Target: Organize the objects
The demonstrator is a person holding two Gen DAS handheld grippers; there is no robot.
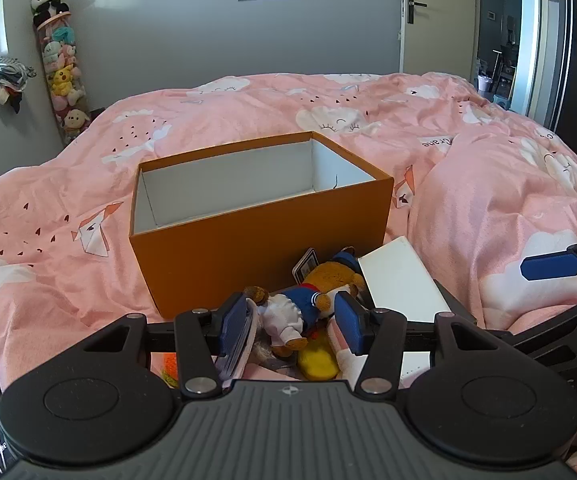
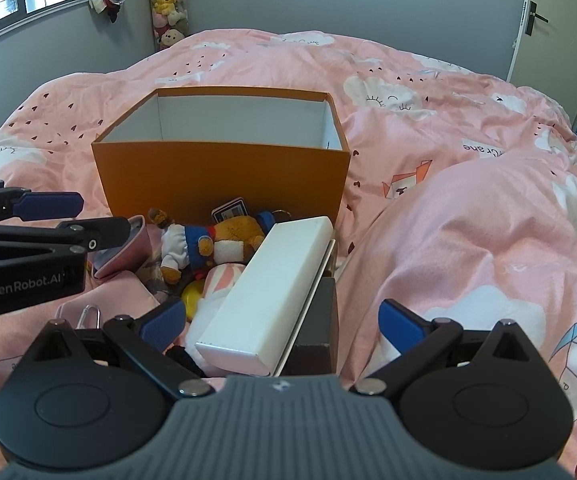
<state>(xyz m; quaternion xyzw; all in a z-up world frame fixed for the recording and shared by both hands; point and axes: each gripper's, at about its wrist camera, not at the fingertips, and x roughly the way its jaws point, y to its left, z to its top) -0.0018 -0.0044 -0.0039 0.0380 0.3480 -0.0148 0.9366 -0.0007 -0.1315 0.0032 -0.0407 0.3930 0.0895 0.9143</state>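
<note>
An open orange box (image 1: 248, 248) with a white empty inside stands on the pink bed (image 1: 68, 208); it also shows in the right wrist view (image 2: 224, 176). In front of it lies a pile: a plush bear in a blue and white sailor suit (image 1: 300, 308) (image 2: 204, 244), a long white box (image 1: 404, 280) (image 2: 272, 288), a yellow toy (image 1: 318, 360) and a pink pouch (image 2: 122, 252). My left gripper (image 1: 294, 324) is open, its fingers on either side of the bear, above the pile. My right gripper (image 2: 284, 324) is open wide around the near end of the white box.
A dark box (image 2: 316, 336) lies under the white box. A raised fold of duvet (image 2: 468, 240) sits to the right of the pile. A tall tube of plush toys (image 1: 62, 64) stands in the far corner. A door (image 1: 428, 16) is at the back right.
</note>
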